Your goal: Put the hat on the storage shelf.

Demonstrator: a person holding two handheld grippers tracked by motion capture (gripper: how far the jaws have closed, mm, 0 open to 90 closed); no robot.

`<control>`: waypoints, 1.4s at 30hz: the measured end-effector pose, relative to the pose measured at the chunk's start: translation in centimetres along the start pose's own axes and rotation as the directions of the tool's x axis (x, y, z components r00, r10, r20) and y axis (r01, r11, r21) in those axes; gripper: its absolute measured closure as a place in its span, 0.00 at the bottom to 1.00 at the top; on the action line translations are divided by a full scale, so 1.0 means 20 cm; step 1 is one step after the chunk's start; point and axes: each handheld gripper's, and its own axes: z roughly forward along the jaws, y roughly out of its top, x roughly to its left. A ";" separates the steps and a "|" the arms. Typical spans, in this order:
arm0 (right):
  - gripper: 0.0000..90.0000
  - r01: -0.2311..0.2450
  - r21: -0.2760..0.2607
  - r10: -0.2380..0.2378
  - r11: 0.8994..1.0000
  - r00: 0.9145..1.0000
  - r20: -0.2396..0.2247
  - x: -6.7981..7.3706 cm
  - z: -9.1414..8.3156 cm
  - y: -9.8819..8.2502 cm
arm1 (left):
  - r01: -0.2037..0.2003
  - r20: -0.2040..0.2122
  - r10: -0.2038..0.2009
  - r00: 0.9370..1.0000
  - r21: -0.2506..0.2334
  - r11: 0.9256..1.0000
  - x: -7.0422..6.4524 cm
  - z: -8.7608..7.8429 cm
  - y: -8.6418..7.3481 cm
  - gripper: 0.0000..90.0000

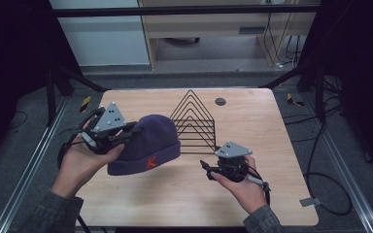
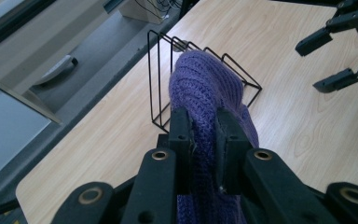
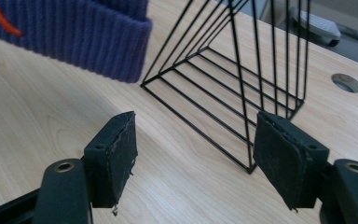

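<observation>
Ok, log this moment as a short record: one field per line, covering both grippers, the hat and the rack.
left gripper: shut on the hat's knit, holding it up by its top
right gripper: open, nothing between the pads, above bare table
hat: purple knit with an orange letter on the cuff; cuff edge hangs clear of the table in the right gripper view
rack: black wire, triangular frames in a row, upright right behind the hat; contact cannot be told
table: light wood, with a round grey cap near the far edge
</observation>
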 end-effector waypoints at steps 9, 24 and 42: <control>0.36 0.045 0.011 -0.044 0.999 0.996 -0.080 0.03 0.06 0.09 | -0.021 0.024 0.022 0.999 -0.025 0.999 -0.01 -0.01 0.05 0.88; 0.37 0.087 0.022 -0.084 0.996 0.987 -0.137 0.02 0.11 0.20 | -0.041 0.053 0.044 0.998 -0.052 0.998 -0.03 0.02 0.13 0.88; 0.35 0.091 -0.012 -0.091 0.996 0.988 -0.122 -0.16 -0.03 0.34 | -0.041 0.099 0.055 0.994 -0.140 0.989 0.04 0.05 0.38 0.88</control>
